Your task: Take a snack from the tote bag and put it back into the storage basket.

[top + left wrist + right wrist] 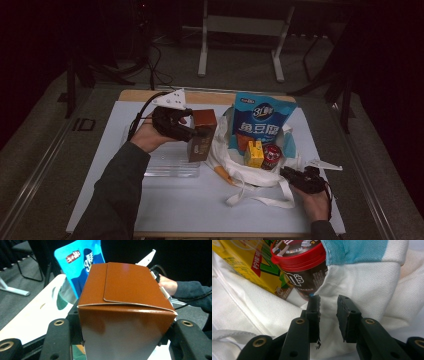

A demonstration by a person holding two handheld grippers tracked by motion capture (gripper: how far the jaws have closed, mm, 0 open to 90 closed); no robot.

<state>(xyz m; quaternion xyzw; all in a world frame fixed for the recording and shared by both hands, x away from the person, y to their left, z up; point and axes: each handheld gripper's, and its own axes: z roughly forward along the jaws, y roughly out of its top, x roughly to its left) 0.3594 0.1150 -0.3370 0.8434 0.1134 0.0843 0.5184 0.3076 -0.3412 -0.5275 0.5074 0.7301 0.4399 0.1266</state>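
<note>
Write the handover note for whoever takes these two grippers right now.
Left gripper: shut on the brown box, held above the table beside the white tote bag.
Right gripper: jaws on the bag's front fabric near its rim; whether they pinch it is unclear.
In the bag: blue snack pouch, yellow carton, red-lidded candy tub.
Clear tray lies under the left hand.
Left to do, probably: put the brown box into the bag.
</note>
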